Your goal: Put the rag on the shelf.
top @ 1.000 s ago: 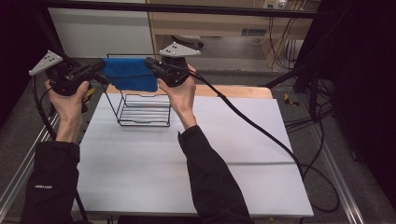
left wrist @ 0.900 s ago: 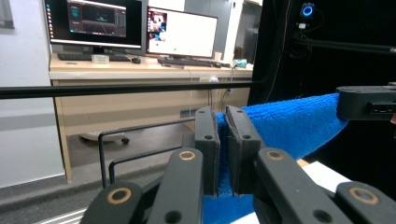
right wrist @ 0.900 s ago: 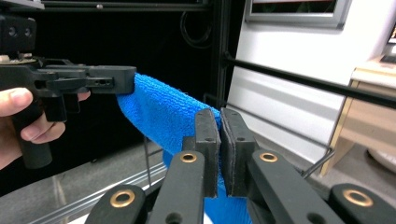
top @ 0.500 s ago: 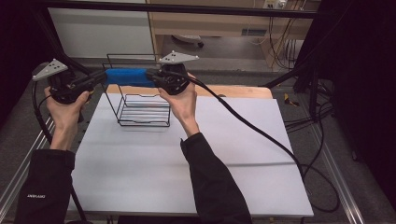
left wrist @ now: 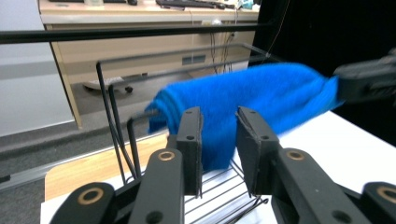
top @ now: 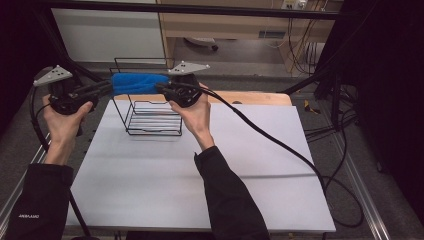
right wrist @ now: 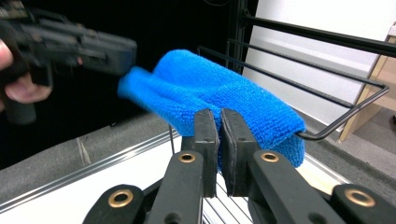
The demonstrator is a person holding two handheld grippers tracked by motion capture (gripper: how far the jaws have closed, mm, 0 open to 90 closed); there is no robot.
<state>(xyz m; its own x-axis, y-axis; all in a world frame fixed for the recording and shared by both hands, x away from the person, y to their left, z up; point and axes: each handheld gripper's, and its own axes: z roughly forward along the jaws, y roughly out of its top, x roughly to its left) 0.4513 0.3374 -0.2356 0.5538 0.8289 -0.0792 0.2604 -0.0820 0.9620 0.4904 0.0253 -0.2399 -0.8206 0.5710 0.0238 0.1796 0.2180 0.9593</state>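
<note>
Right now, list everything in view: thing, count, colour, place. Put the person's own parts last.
cloth: one, blue, held in the air over the rack's top rail, between both grippers.
wire rack: one, black, far left part of the table.
table: one, white top, wooden strip along its far edge.
cables: black, trailing from the grippers across and beside the table.
left gripper: one, black, jaws apart around the cloth's edge.
right gripper: one, black, jaws pinching the cloth.
hands: two, black sleeves.
</note>
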